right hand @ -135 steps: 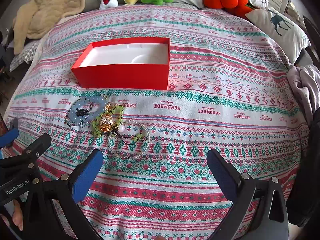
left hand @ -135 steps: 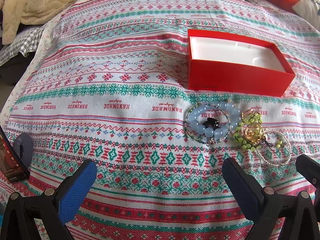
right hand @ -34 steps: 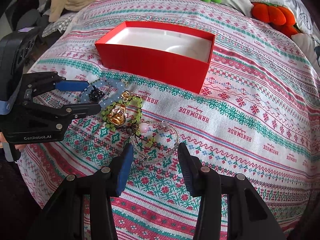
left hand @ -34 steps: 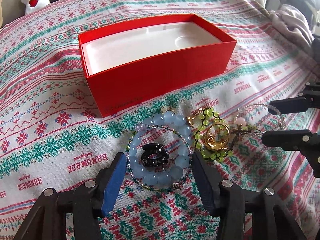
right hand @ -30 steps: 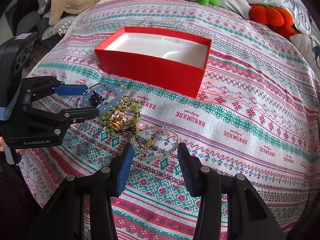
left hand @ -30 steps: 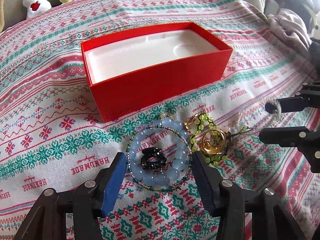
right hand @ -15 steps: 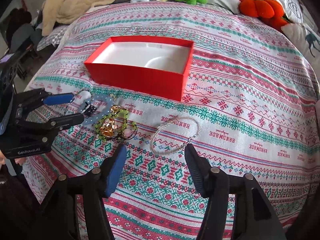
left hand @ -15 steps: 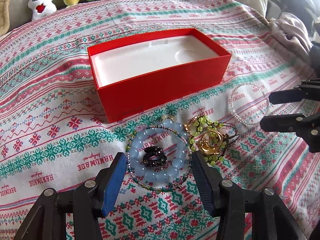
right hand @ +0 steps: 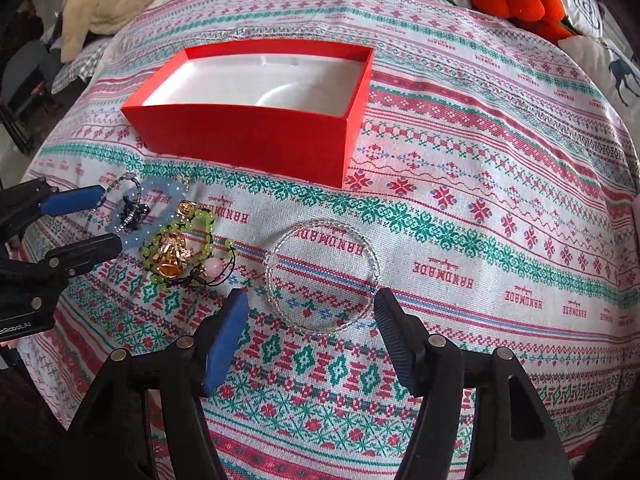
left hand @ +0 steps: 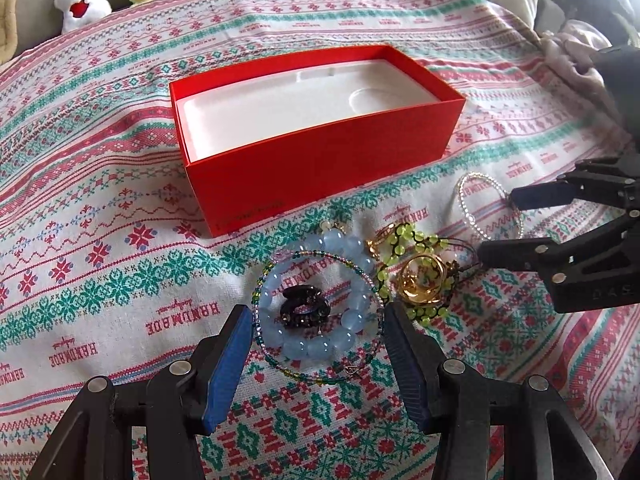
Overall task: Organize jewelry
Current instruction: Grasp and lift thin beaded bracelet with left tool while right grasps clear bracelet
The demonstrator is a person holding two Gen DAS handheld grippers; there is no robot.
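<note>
bedspread (right hand: 500, 208), knitted-pattern print, carrying all items. red box (right hand: 248, 136), white-lined, nothing in it, at centre. left gripper (left hand: 316, 356), jaws apart, straddling blue bead bracelet (left hand: 316, 346) without pressing it; black hair clip (left hand: 302, 306) lies inside that ring, seen fully only in the left view. right gripper (right hand: 310, 336), jaws just opened wider, clear bead bracelet (right hand: 322, 276) lying loose on the cloth between its tips. green bead bracelet (right hand: 180, 248) with gold ring (right hand: 170, 256) lies between the two bracelets. orange plush (right hand: 516, 0) shows whole in the right view only.
</note>
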